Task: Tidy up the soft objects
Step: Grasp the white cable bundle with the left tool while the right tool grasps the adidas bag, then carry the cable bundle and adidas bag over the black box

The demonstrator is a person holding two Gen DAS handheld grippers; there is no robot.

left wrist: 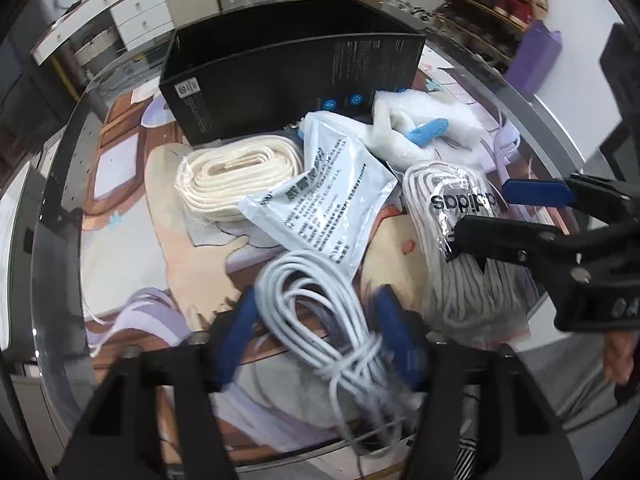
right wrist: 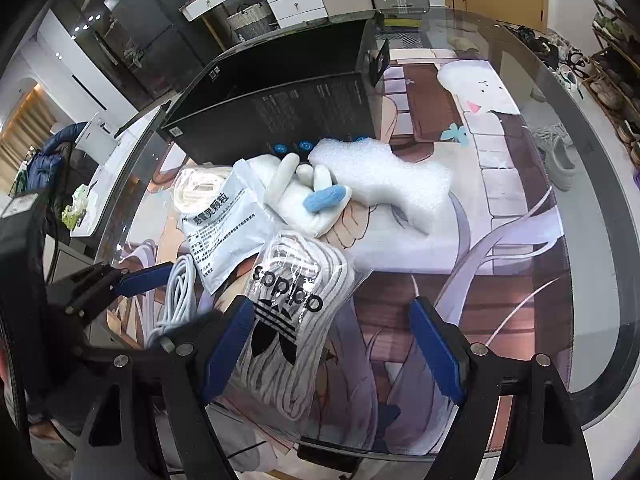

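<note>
A coiled white cable (left wrist: 320, 308) lies between the blue pads of my left gripper (left wrist: 316, 340), and both pads touch the bundle. From the right wrist view that left gripper (right wrist: 180, 300) closes around the same cable (right wrist: 176, 292). My right gripper (right wrist: 334, 348) stands open over a clear bag of white Adidas laces (right wrist: 292, 312); the bag lies by the left pad, clear of the right one. In the left wrist view the right gripper (left wrist: 480, 212) hovers at the laces bag (left wrist: 460, 280). Beyond lie a printed white pouch (left wrist: 324, 204), a bagged cream rope coil (left wrist: 232, 176) and a white glove (right wrist: 304, 196).
An open black box (left wrist: 296, 76) stands at the back of the round glass table (right wrist: 592, 280), which has a cartoon mat under the glass. White foam sheet (right wrist: 384, 180) lies beside the glove. A person's hand (left wrist: 616, 356) shows at the right edge. Cabinets and a shoe rack stand beyond.
</note>
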